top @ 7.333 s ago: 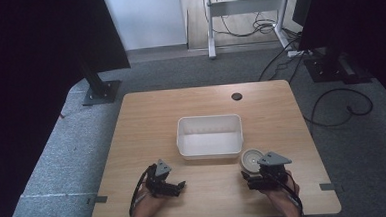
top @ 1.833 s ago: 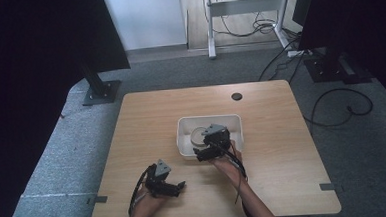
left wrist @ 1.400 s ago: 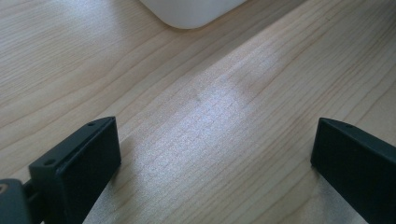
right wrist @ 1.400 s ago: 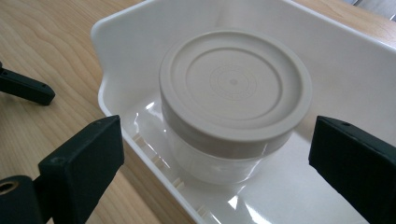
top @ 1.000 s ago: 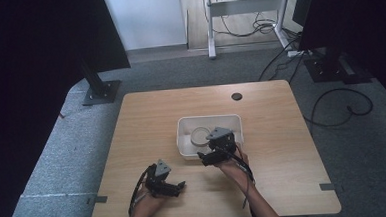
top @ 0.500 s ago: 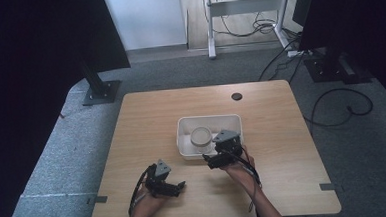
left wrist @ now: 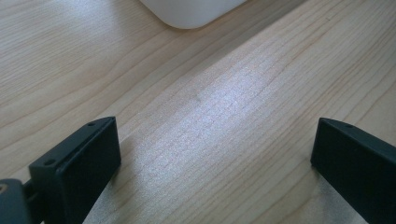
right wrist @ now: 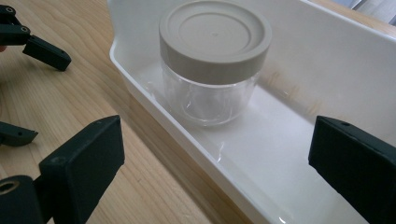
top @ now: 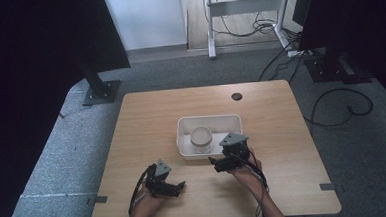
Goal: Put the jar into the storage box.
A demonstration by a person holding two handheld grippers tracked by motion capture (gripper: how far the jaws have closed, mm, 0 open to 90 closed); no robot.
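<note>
The clear jar with its grey lid stands upright inside the white tray on the table. The right claw, jaws apart and empty, should draw straight back without clipping the tray wall. The left claw rests with its jaws apart on the table.

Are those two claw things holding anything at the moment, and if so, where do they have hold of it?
Nothing is held. Both the left gripper and the right gripper are open; the jar stands free in the white tray.
</note>
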